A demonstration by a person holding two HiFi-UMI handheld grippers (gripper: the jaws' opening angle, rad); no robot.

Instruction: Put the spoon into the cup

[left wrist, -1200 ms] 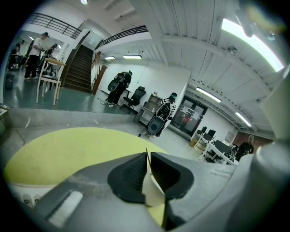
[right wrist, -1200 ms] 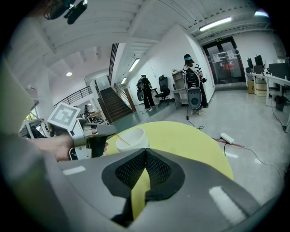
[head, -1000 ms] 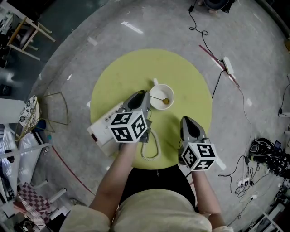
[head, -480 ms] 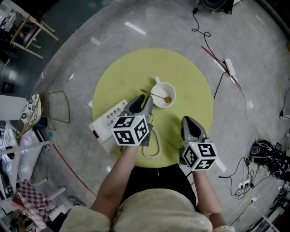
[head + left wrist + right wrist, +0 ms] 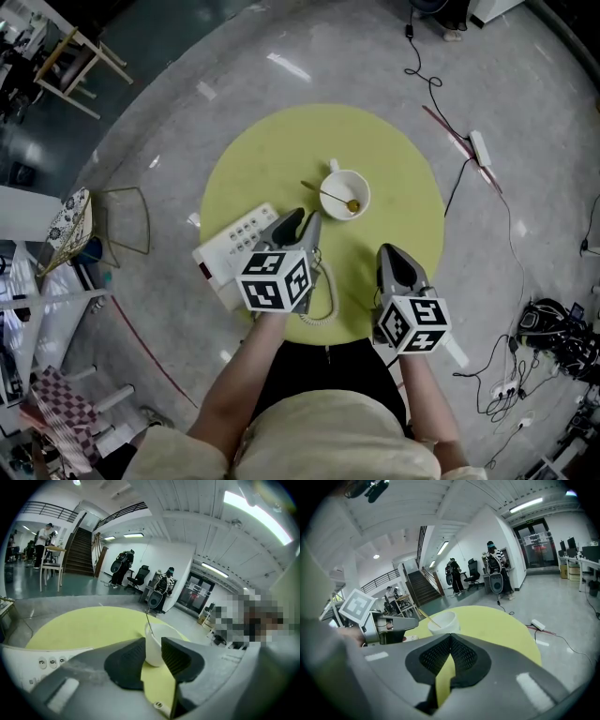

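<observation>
Standing over a round yellow counter [image 5: 272,150], with a gripper in each hand. Out near the middle of it, a white cup [image 5: 367,187], with the spoon [image 5: 328,194] already inside. Scoop end down in the cup, thin handle leaning out over the rim on the left gripper's side.

Just this side of the cup, the left gripper [image 5: 300,222], with jaws let go and spread wide. Nothing between them (only the cup showing past the gap, not touched). Right beside that gripper, a white box with buttons [image 5: 234,246] and its curly cord [image 5: 325,302], both lying on the counter.

Over on the right, near the counter's edge, the right gripper [image 5: 392,251], well apart from the cup. Jaws pinched together at the tips, holding nothing.

All around the counter, grey floor [image 5: 525,94], with a white plug strip [image 5: 479,148] lying on it.
</observation>
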